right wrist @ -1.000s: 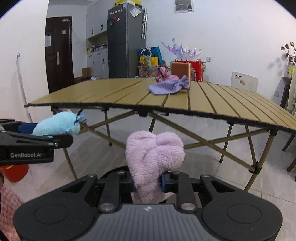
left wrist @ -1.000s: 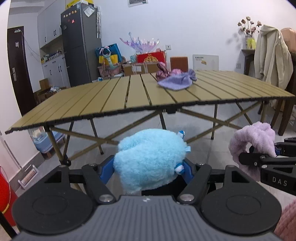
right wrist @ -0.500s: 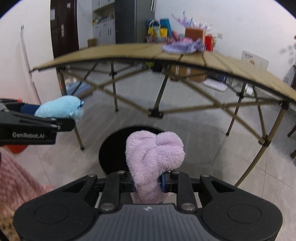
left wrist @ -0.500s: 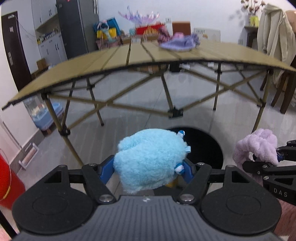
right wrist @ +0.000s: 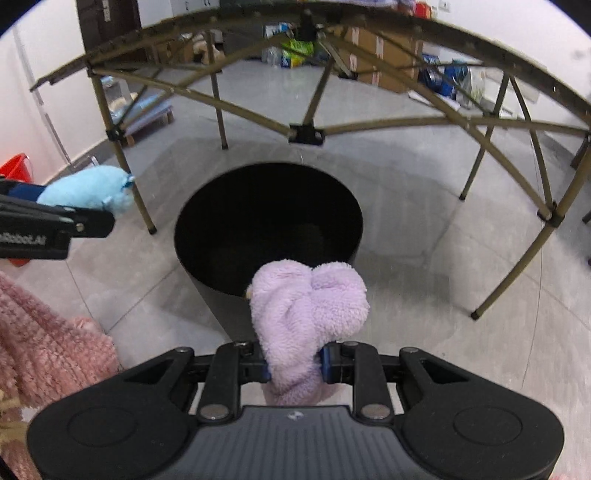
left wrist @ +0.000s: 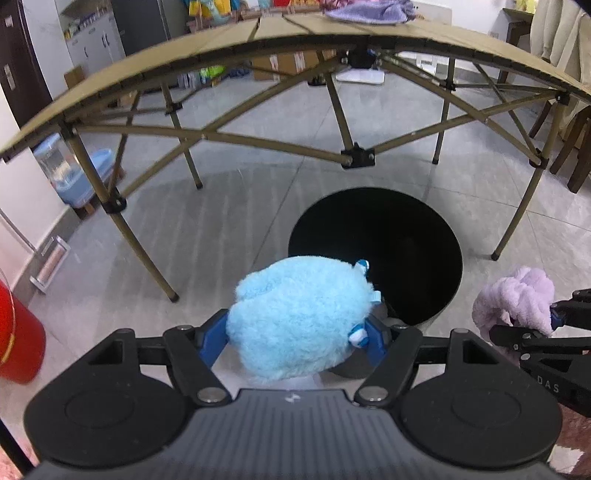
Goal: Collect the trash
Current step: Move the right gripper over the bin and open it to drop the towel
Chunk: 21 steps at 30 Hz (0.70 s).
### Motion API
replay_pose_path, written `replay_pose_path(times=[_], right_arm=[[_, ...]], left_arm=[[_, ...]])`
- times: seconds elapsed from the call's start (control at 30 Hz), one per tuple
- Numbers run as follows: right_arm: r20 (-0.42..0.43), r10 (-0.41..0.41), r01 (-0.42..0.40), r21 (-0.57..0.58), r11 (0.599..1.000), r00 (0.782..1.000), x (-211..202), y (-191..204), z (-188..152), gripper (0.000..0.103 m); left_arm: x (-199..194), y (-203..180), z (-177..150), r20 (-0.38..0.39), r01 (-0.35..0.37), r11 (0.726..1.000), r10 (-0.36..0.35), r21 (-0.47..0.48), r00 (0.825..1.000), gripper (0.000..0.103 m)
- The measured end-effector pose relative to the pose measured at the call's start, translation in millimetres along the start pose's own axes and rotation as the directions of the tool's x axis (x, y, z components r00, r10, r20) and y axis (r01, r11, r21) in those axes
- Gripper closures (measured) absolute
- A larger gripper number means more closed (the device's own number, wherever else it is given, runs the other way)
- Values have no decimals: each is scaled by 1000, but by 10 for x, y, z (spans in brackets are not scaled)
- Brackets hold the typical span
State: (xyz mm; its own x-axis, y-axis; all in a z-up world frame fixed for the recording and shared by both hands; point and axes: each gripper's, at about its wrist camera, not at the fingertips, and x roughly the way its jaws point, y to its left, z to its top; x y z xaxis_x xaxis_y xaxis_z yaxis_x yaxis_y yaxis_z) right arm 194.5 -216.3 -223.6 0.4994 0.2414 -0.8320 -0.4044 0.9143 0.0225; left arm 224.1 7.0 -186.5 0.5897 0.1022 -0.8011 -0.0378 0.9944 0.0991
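Observation:
My left gripper (left wrist: 291, 341) is shut on a fluffy light-blue plush item (left wrist: 303, 317), which fills the gap between its blue pads. My right gripper (right wrist: 295, 363) is shut on a fluffy lilac plush item (right wrist: 308, 306). Both point steeply down at a round black bin (right wrist: 267, 225) standing on the floor in front of the folding table. In the left wrist view the black bin (left wrist: 376, 251) lies just beyond and right of the blue item. The lilac item (left wrist: 517, 301) shows at that view's right edge. The blue item (right wrist: 86, 192) shows at the left of the right wrist view.
A slatted folding table (left wrist: 229, 48) with crossed metal legs (left wrist: 354, 155) stands over the grey tiled floor behind the bin. A purple cloth (left wrist: 369, 7) lies on its top. A red bucket (left wrist: 14, 339) is at the left, and a pink fuzzy sleeve (right wrist: 40, 339) shows at lower left.
Both grippers have tipped downward and sunk, each still holding its plush item. The view has swung from the tabletop to the floor, and the black bin has come into sight below them.

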Motion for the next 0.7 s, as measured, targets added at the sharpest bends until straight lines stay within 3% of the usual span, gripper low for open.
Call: replay_pose_path(times=[0.33,0.7], right_arm=[[-61,-3,7,52,999,998,130,-89,-10,80],[-79,-6,12,68,998,997,178,-107,3,80]], left_arm=[[306,153,-2,-150,-60,996,50,-64,987,31],[423,294,-4,-194,-115,988,94,-100,976,31]])
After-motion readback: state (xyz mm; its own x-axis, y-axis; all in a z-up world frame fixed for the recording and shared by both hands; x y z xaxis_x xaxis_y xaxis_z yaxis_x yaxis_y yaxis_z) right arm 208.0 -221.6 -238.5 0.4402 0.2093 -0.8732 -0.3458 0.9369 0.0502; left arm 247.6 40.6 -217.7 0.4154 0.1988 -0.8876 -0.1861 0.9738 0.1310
